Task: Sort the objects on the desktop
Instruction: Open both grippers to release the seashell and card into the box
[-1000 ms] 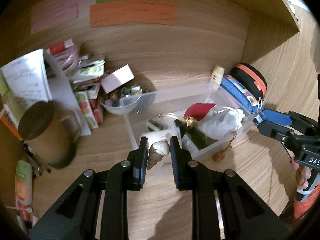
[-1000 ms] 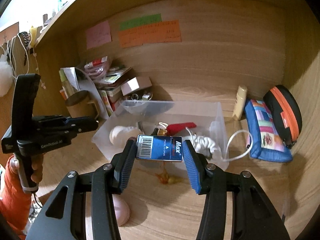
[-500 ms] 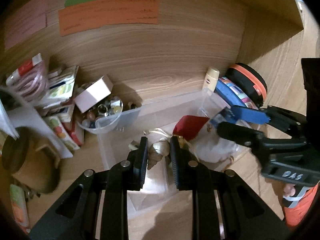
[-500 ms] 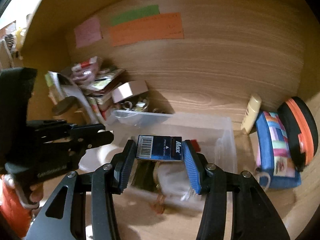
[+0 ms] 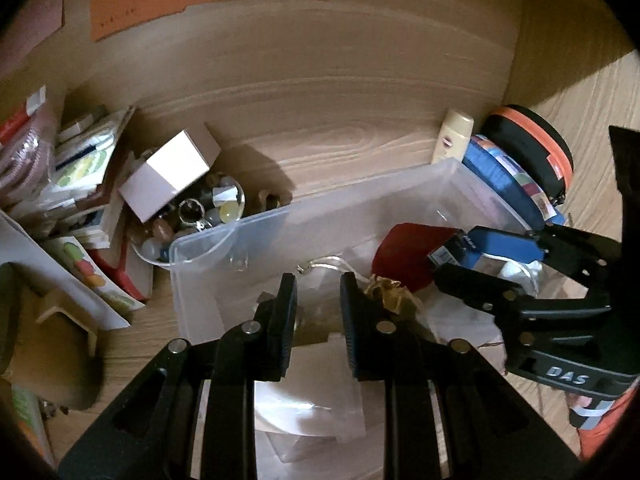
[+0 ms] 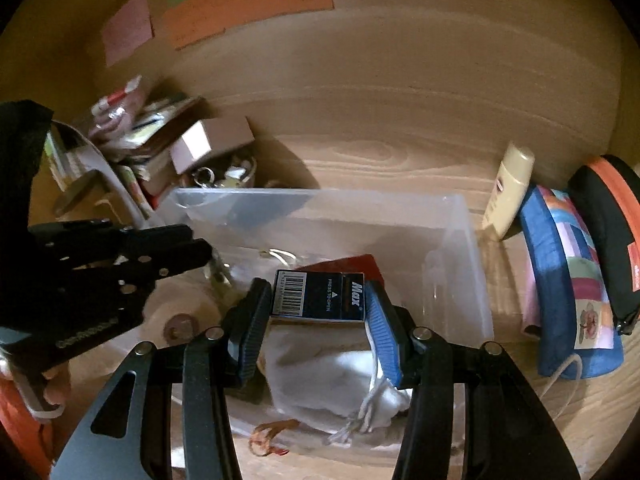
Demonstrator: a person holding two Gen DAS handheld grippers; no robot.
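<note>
The right gripper's (image 6: 318, 312) jaws clamp a dark blue staple box (image 6: 318, 297) by its ends, poised over the clear plastic bin (image 6: 460, 240). The left gripper's (image 5: 318, 316) jaws sit at their narrowest; whether the shell is between them is too dark to tell. In the bin lie a white drawstring pouch (image 6: 320, 384) and a red item (image 5: 408, 252). A blue patchwork pouch (image 6: 568, 280) stands beside the bin.

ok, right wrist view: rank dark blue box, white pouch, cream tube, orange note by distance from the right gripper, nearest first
1. Dark blue box: clamped in the right gripper.
2. White pouch: in the clear bin, just under the jaws.
3. Cream tube: leaning on the back wall, to the right.
4. Orange note: high on the back wall, left of centre.
</note>
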